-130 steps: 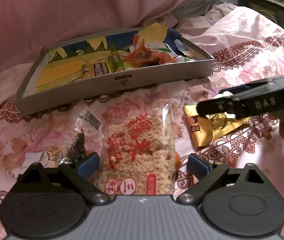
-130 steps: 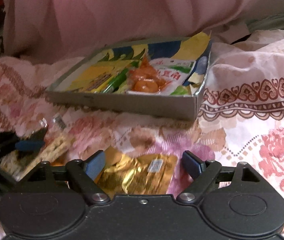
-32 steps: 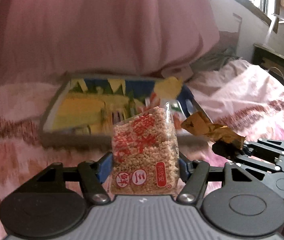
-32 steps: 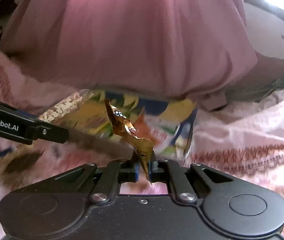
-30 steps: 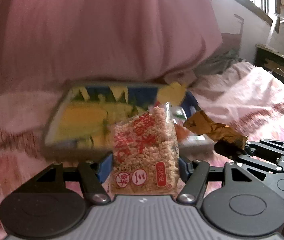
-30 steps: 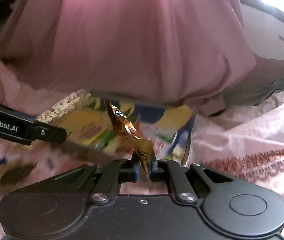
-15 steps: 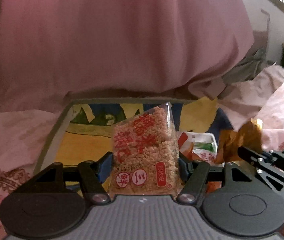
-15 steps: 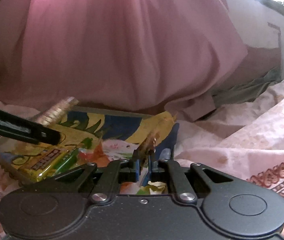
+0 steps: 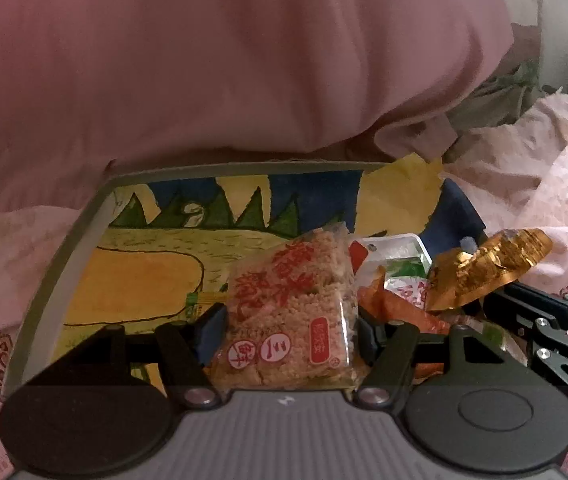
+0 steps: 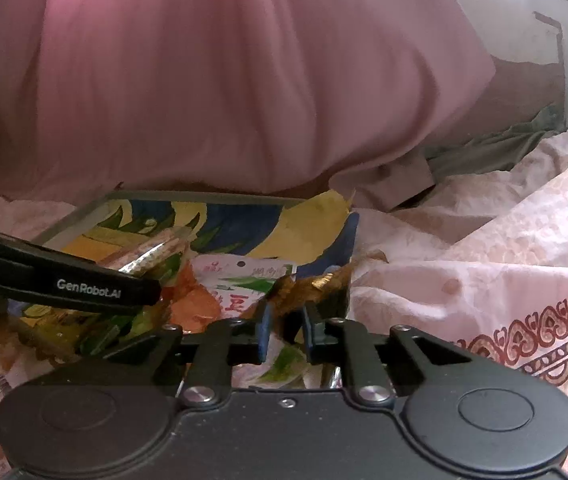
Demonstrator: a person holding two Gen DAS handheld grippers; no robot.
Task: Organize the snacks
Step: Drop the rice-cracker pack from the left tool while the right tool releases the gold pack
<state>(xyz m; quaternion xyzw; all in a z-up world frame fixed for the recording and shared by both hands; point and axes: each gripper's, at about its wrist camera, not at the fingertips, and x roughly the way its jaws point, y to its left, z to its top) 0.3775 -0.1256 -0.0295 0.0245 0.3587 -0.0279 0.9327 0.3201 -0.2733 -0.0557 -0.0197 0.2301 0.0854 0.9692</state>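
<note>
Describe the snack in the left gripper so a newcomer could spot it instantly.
Find the shallow grey tray with the yellow-and-blue cartoon lining, below the pink bedding. Over it, the left gripper pinches a clear rice-crisp packet with red characters, unlike the crumpled gold packet beside it.

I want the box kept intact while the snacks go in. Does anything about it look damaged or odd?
Yes. The box's printed lining is torn at the far right corner: a yellow flap sticks up above the rim instead of lying flat. The rice bag and gold packet look fine, though the packet is crumpled.
</note>
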